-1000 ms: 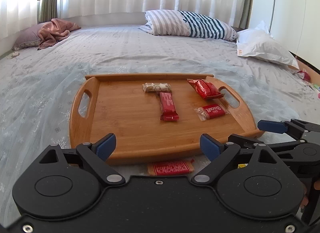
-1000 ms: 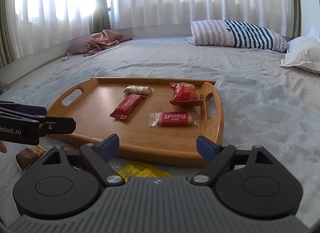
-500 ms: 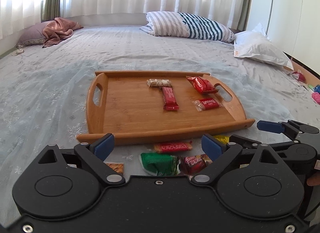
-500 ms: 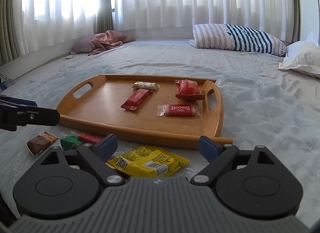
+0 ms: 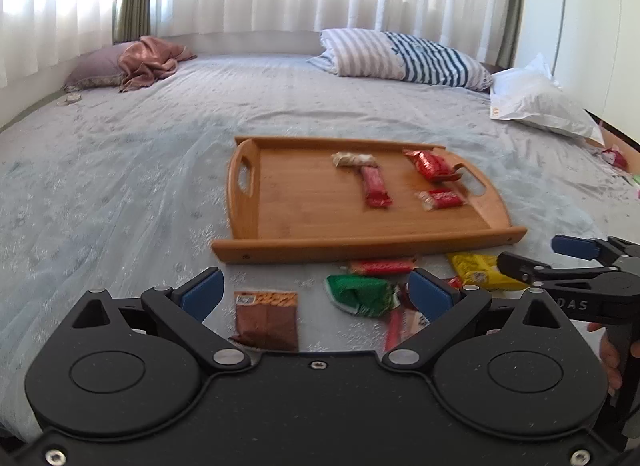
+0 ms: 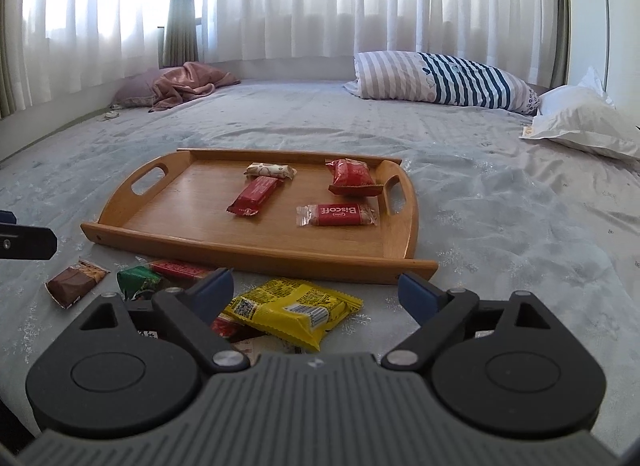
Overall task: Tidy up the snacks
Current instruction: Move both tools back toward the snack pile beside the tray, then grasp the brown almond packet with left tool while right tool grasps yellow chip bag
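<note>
You have the tray (image 6: 256, 244) on the bed (image 6: 520, 225) ahead, four snacks (image 6: 336, 214) on it; loose packets (image 6: 296, 312) lie before its near rim, pillows (image 6: 440, 79) far behind.

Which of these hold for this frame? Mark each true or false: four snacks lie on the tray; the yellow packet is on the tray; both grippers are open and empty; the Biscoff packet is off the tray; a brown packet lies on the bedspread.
1. Four snacks lie on the wooden tray. True.
2. The yellow packet is on the tray. False: it lies on the bedspread, in front of the tray.
3. The left gripper and the right gripper are open and empty. True.
4. The Biscoff packet is off the tray. False: it lies on the tray near its right handle.
5. A brown packet lies on the bedspread. True.
</note>
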`<action>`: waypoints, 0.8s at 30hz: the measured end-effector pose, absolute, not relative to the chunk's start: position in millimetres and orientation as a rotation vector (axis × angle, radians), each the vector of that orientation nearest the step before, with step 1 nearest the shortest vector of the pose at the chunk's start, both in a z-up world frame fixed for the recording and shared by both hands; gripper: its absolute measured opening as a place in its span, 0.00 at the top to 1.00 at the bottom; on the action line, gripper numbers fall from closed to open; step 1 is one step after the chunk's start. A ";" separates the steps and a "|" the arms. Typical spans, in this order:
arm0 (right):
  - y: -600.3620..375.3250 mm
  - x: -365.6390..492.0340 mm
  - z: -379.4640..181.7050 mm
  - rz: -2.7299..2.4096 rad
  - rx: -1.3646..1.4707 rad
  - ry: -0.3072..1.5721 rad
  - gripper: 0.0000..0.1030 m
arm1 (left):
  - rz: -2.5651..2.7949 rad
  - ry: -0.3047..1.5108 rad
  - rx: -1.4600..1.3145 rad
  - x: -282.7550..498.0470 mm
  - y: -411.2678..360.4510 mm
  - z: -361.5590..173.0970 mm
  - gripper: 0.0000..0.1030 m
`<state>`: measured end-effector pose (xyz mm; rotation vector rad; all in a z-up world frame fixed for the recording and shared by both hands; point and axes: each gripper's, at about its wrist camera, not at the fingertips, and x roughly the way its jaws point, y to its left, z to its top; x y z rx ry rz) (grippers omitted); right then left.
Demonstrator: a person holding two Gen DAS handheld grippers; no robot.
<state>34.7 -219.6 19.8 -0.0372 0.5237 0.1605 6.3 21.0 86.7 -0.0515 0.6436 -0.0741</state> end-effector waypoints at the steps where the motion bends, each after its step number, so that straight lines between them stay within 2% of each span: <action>1: -218.4 33.5 18.1 0.154 -0.032 0.526 0.07 | -0.062 0.654 -0.057 7.6 23.2 82.1 0.04; 6: -210.3 30.8 11.4 0.119 -0.015 0.530 0.07 | -0.017 0.680 -0.086 15.2 35.4 61.0 0.04; 12: -201.7 27.5 9.8 0.076 0.038 0.527 0.07 | 0.006 0.687 -0.099 24.3 45.2 43.7 0.10; 16: -196.5 29.4 8.5 0.058 0.054 0.527 0.07 | -0.003 0.695 -0.093 30.1 46.4 37.7 0.22; 21: -191.1 36.0 4.2 0.000 0.039 0.527 0.09 | -0.019 0.718 -0.108 37.5 48.8 27.7 0.24; 23: -189.5 38.0 3.0 -0.012 0.040 0.529 0.10 | -0.015 0.719 -0.105 39.7 48.7 24.9 0.28; 24: -188.9 39.2 2.6 -0.010 0.045 0.533 0.11 | -0.015 0.719 -0.105 40.8 49.1 23.4 0.33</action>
